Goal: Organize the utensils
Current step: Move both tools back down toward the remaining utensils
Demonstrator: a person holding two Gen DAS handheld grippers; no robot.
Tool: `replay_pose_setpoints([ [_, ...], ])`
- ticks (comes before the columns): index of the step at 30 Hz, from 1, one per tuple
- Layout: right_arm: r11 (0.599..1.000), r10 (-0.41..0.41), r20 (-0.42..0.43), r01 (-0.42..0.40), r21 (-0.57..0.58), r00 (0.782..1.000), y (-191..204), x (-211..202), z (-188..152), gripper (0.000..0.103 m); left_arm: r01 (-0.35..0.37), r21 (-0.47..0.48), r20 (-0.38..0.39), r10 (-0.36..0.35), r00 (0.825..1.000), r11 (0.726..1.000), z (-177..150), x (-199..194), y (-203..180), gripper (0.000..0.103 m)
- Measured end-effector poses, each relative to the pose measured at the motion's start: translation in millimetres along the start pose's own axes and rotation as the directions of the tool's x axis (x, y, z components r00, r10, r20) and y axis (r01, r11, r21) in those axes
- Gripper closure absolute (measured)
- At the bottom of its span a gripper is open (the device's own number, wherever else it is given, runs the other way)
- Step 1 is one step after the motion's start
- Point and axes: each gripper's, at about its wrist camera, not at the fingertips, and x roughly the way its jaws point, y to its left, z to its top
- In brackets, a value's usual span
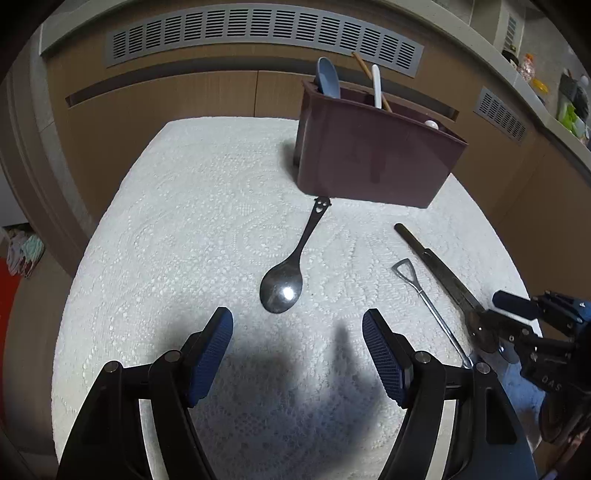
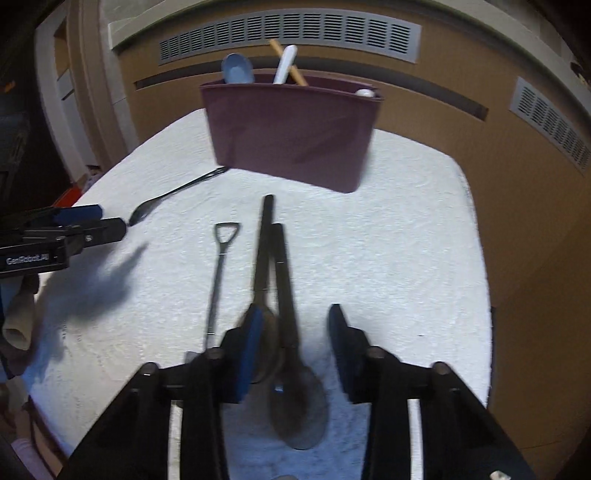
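Observation:
A shiny steel spoon [image 1: 282, 284] with a smiley-face handle end lies on the white lace cloth, just ahead of my left gripper [image 1: 297, 315], which is open and holds nothing. Two dark long-handled spoons [image 2: 280, 280] lie side by side between the fingers of my right gripper [image 2: 297, 314]. Its left pad [image 2: 253, 343] rests against one spoon's bowl, while the right pad stands apart with cloth showing in the gap. A thin shovel-handled spoon [image 2: 218, 273] lies just left of them. The maroon utensil holder [image 1: 376, 155] stands at the table's far side.
The holder carries a blue spoon [image 1: 328, 79], a white spoon [image 1: 376, 86] and wooden chopsticks [image 1: 369, 77]. Brown cabinets with grey vents [image 1: 258, 33] rise behind the table [image 1: 184, 221]. A person's hand [image 2: 18, 321] shows at the left edge.

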Motion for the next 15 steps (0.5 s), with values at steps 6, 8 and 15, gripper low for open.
replay_pose_setpoints([
  [6,0.998,0.058,-0.028,-0.058,-0.016,0.998,13,-4,-11,0.075,0.002,-0.02,-0.004,-0.002,1.0,1.0,-2,-3,5,0.03],
  [8,0.998,0.06,-0.035,-0.06,0.008,0.998,9,-10,-20,0.075,0.008,-0.028,0.006,-0.008,1.0,1.0,-2,-7,6,0.03],
  [15,0.993,0.057,-0.052,-0.052,0.103,0.997,-1,-14,-41,0.074,0.042,-0.041,0.028,-0.041,0.999,0.998,-1,-13,8,0.026],
])
